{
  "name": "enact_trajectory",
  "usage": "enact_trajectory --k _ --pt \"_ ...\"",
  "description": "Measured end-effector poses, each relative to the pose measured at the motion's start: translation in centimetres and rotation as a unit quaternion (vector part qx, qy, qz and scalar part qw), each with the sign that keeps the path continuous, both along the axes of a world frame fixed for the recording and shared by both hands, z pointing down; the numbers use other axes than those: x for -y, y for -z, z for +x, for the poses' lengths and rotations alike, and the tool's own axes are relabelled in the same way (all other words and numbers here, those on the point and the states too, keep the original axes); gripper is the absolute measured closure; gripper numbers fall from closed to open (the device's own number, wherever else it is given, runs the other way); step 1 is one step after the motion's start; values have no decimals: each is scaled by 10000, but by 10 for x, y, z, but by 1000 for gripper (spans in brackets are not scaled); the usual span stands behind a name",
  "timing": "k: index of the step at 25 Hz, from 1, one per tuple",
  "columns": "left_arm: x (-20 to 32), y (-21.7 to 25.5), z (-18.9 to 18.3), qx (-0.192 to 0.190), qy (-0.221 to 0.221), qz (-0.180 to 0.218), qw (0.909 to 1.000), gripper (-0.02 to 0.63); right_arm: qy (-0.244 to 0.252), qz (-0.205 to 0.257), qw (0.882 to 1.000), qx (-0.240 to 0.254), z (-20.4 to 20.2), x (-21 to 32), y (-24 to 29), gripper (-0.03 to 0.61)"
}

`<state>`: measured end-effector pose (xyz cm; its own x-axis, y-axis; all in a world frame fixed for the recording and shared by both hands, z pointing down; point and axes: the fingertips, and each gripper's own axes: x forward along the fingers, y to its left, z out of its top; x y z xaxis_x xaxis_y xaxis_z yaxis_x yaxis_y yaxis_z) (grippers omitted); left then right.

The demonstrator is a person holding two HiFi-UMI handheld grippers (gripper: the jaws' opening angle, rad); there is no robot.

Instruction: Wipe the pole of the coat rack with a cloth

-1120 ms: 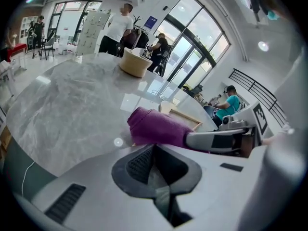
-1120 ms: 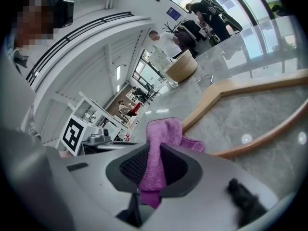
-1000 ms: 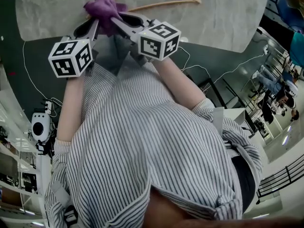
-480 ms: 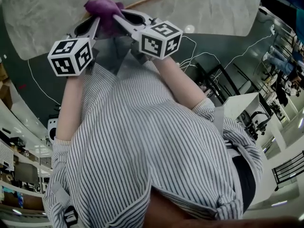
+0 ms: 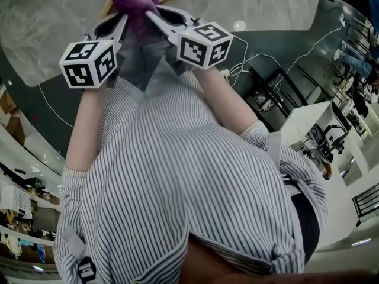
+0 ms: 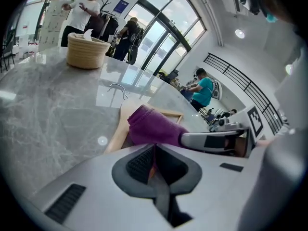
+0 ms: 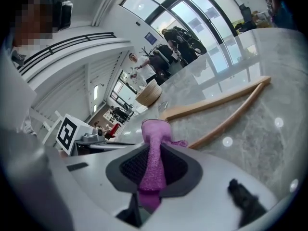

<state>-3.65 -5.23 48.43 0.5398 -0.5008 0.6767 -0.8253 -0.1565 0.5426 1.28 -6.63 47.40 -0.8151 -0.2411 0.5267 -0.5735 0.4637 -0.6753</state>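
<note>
Since the cloth (image 7: 156, 129) is soft and floppy, grip it bunched. Right gripper (image 7: 151, 150) clamps it; left gripper (image 6: 155, 150) looks pinched on the wooden hanger (image 6: 121, 115).

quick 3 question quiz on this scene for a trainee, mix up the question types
1. True or false: the right gripper is shut on the cloth.
2. The wooden hanger lies: A) on the floor B) on the marble table C) on a chair.
3. Fill in: far down the table, in the left gripper view, stands a woven ____.

Key: 1 true; 2 B; 3 basket.
</note>
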Motion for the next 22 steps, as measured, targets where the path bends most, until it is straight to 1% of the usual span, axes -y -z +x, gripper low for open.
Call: enact_trajectory --k 4,9,13,22 --pt "8 0 16 -14 -298 43 9995 594 -195 56 9998 -65 12 10 -1 511" --pt "18 4 32 -39 -515 96 9986 594 -489 106 9987 -101 30 18 1 511" --pt "26 6 47 -87 -602 112 9981 594 -683 160 9974 -146 49 28 2 511" --pt "37 6 65 -124 -733 87 9972 594 -1030 244 9941 -231 78 47 4 511"
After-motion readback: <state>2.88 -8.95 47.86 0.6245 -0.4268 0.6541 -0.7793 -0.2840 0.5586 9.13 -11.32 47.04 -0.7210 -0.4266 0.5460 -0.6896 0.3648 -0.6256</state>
